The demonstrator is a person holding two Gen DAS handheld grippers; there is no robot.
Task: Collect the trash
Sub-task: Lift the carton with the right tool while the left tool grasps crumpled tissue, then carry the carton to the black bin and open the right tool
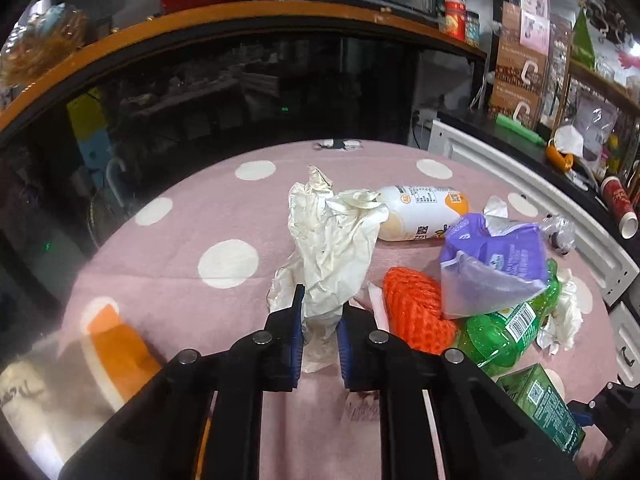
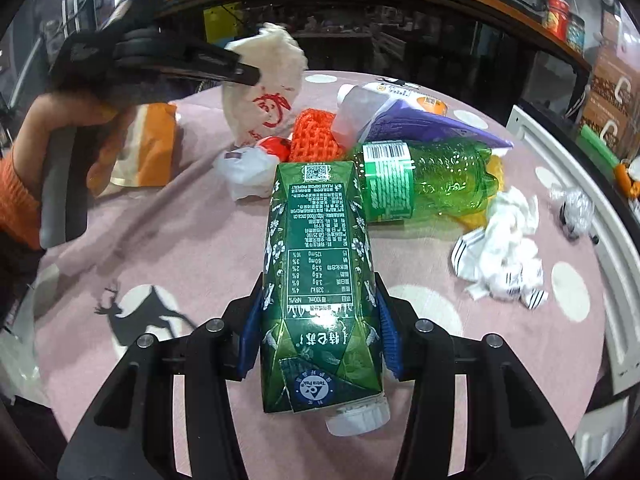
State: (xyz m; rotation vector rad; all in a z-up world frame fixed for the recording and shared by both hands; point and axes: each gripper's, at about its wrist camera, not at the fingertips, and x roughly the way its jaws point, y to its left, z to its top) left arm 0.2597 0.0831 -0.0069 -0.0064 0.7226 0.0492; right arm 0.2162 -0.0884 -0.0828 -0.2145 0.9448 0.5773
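Observation:
My left gripper [image 1: 320, 312] is shut on a crumpled white paper bag [image 1: 332, 248] and holds it above the pink dotted tablecloth [image 1: 192, 280]. From the right wrist view the same bag [image 2: 268, 92], with red print, hangs from the left gripper [image 2: 250, 74]. My right gripper [image 2: 320, 316] is shut on a green drink carton [image 2: 316, 264], its white cap toward the camera. On the cloth lie a green plastic bottle [image 2: 424, 180], an orange net [image 2: 316, 136], a purple pouch [image 2: 432, 128], a white-orange bottle [image 1: 424, 212] and crumpled white tissue [image 2: 504, 248].
An orange-and-white paper bag [image 2: 148, 148] lies at the left of the cloth. A small clear wrapper [image 2: 576, 212] sits near the white table rim [image 2: 616, 264]. A dark glass cabinet with an orange top [image 1: 240, 24] stands behind the table. Cluttered shelves [image 1: 560, 80] are at the right.

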